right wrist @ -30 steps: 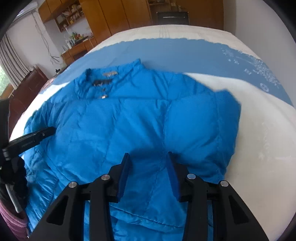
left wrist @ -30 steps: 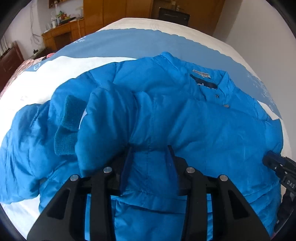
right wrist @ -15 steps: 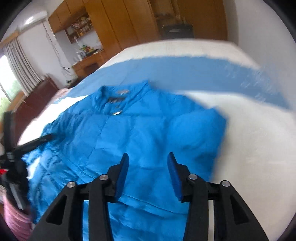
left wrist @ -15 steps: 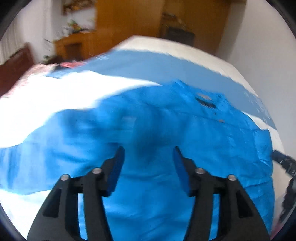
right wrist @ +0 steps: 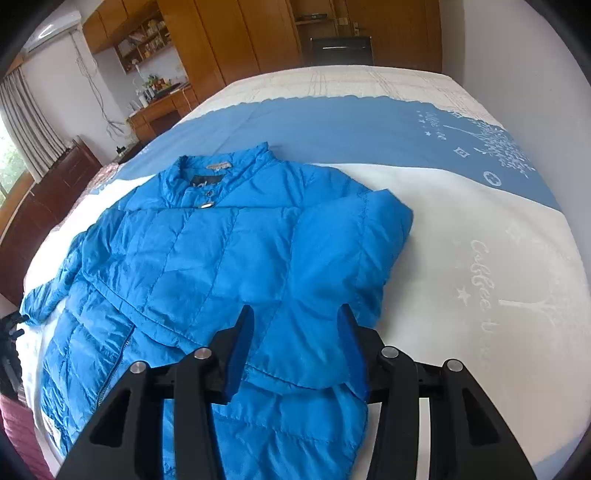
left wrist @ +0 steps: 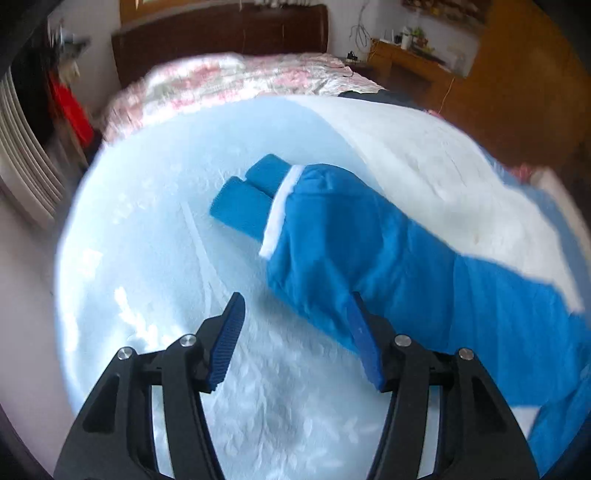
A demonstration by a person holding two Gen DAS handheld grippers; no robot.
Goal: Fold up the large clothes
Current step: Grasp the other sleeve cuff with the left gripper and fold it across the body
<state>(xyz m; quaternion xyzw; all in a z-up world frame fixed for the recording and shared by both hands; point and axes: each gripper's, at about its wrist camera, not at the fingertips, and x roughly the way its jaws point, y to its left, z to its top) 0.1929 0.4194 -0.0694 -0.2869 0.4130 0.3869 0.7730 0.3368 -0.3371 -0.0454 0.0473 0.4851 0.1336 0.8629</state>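
Note:
A bright blue puffer jacket [right wrist: 207, 258] lies front up on the bed, collar at the far end; its right sleeve is folded in over the chest. My right gripper [right wrist: 295, 310] hovers open just above that folded part, and the pads press nothing. In the left wrist view the jacket's other sleeve [left wrist: 351, 240] stretches out across the bedsheet [left wrist: 155, 229], ending in a knit cuff [left wrist: 243, 206]. My left gripper [left wrist: 295, 299] is open beside the sleeve's near edge, with only sheet between its fingers. The left wrist picture is blurred.
A pink floral quilt [left wrist: 229, 81] and a dark headboard [left wrist: 221, 33] lie beyond the sleeve. A radiator [left wrist: 22, 147] stands off the bed's edge. Wooden cupboards [right wrist: 240, 37] and a desk [right wrist: 162, 107] line the far wall.
My left gripper let go of the jacket body, opened and swung out fast to the outstretched sleeve. My right gripper opened slightly and lifted a little off the jacket.

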